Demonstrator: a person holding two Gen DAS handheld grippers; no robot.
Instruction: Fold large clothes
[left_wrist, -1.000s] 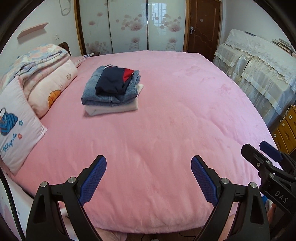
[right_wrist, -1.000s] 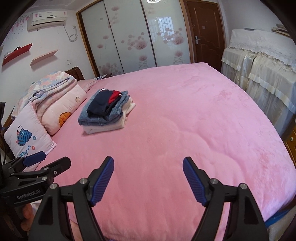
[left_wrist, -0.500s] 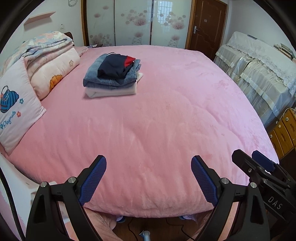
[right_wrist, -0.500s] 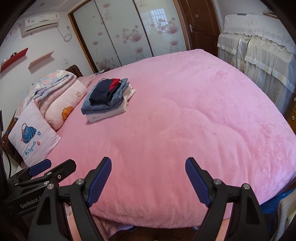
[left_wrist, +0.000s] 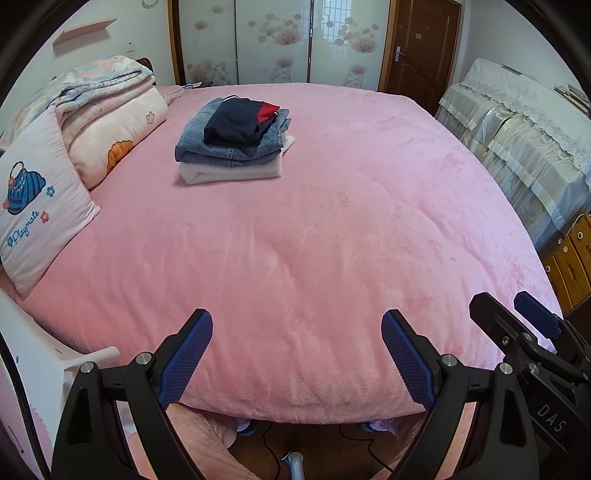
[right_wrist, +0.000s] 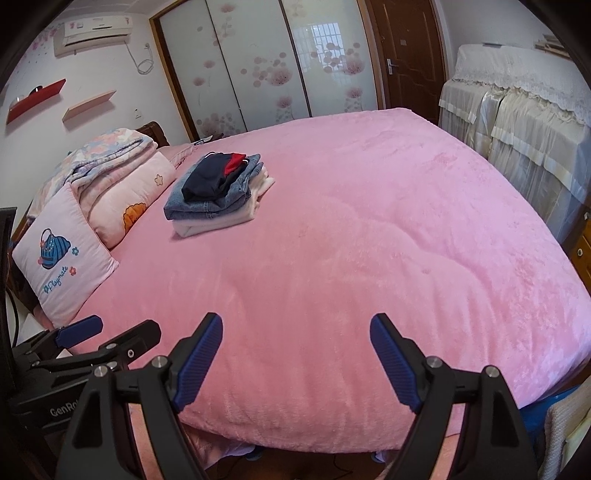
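Observation:
A stack of folded clothes (left_wrist: 233, 147) lies on the far left part of the pink bed (left_wrist: 314, 240): a navy and red garment on top, jeans under it, a white garment at the bottom. The stack also shows in the right wrist view (right_wrist: 218, 192). My left gripper (left_wrist: 295, 354) is open and empty, held over the near edge of the bed. My right gripper (right_wrist: 295, 354) is open and empty too, at the same near edge of the bed (right_wrist: 351, 258). Each gripper shows in the other's view, the right one (left_wrist: 517, 332) and the left one (right_wrist: 99, 339).
Pillows (left_wrist: 40, 206) and a folded quilt (left_wrist: 110, 107) line the left side of the bed. Covered furniture (left_wrist: 524, 140) stands on the right, with wooden drawers (left_wrist: 569, 258) beside it. Wardrobe doors (left_wrist: 273, 40) and a brown door (left_wrist: 421, 48) are at the back. Cables lie on the floor below.
Both grippers have pulled back from the bed and risen; the bed's near edge and the floor under it now show. Both stay open and empty.

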